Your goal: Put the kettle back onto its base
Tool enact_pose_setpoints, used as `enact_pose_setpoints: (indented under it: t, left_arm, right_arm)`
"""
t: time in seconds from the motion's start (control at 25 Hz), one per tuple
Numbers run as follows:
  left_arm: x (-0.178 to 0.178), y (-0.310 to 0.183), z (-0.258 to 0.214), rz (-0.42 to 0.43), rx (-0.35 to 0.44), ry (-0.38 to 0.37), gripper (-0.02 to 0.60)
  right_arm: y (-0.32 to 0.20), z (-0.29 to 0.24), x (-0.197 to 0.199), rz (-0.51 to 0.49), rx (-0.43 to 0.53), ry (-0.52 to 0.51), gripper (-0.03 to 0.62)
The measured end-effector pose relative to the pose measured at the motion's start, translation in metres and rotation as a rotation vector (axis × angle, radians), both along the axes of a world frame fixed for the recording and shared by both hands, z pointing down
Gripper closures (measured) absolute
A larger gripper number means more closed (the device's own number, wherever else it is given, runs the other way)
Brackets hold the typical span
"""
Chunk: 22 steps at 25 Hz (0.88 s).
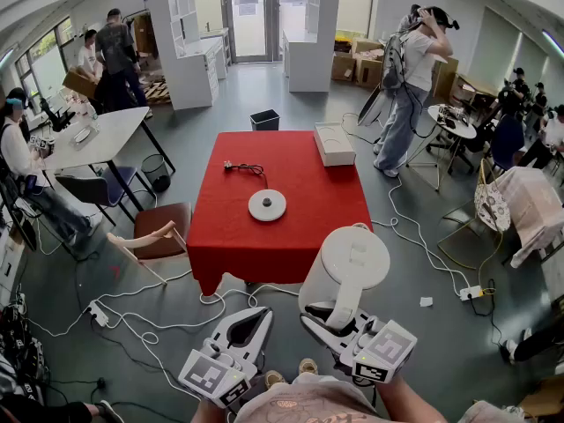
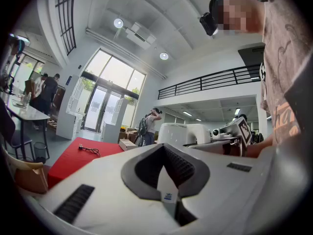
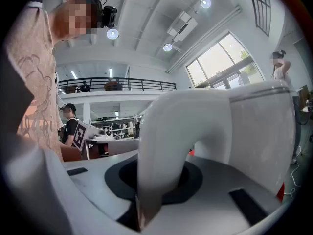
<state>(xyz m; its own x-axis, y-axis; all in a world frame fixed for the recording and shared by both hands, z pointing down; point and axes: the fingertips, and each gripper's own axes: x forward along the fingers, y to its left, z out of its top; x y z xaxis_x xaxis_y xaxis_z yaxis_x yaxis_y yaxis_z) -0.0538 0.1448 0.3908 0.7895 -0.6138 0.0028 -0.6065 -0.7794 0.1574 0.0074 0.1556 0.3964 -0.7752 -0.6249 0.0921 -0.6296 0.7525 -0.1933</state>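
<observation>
A large, bright hall with a grey floor, trailing white cables and other people at work around the edges. In the middle stands a table (image 1: 231, 236) under a red cloth. On the cloth lie a round white kettle base (image 1: 267, 204), its black cord (image 1: 247, 168) running towards the far edge, and a white box (image 1: 334, 143) at the far right corner.

The white kettle (image 1: 348, 271) is in the air, in front of the table's near edge and well short of the base. The right gripper (image 1: 328, 322) carries it, jaws clamped on the lower part of the curved handle (image 3: 161, 146). The left gripper (image 1: 251, 320) is just beside it, its jaws closed together on nothing.

The kettle looks rigid, with smooth plastic walls that would probably slip under a pinch, so the handle seems the sound place to hold. Its body hangs off to one side of the grip, so it may tend to tip. Whether it holds water cannot be seen.
</observation>
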Motion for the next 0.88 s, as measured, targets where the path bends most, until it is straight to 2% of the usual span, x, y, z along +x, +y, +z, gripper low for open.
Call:
enact_pose_setpoints:
  t: [0.44,0.88]
  left_arm:
    - [-0.002,-0.011,0.004,-0.012,-0.01,0.001,0.594]
    - [0.011,-0.023,0.005,-0.041,-0.011,-0.014,0.594]
  right_arm:
    - [-0.012,0.004,0.005,-0.001,-0.017,-0.019,0.513]
    - [-0.028,0.002,0.022,-0.035,-0.017,-0.038,0.513]
